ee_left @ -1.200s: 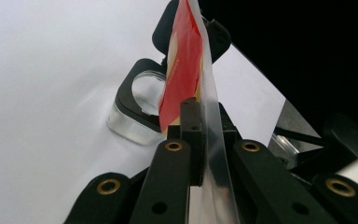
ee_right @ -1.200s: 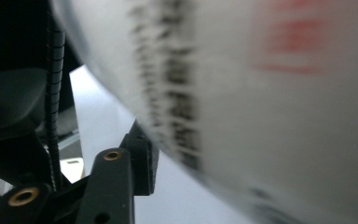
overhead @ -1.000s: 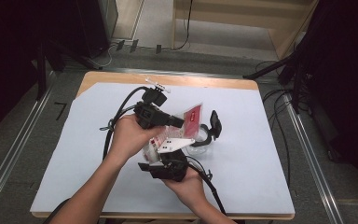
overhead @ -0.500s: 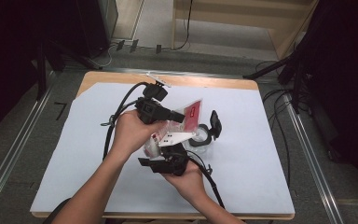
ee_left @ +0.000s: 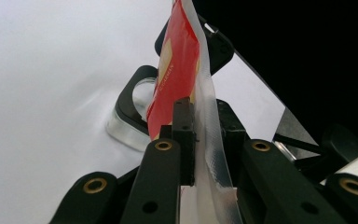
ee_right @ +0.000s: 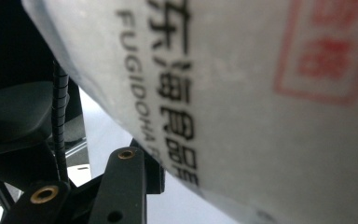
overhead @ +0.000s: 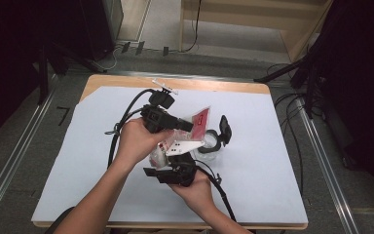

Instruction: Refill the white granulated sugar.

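Wide bare stretches of the surface (overhead: 92, 161) are lying open left, right and near. At centre, a clear jar (overhead: 209, 146) with its black lid (overhead: 225, 129) is blocking the way just beyond the sachet (overhead: 200, 122).

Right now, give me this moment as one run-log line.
left gripper: shut on packet | right gripper: under packet, grip unclear | container: on table, lid open | packet above container
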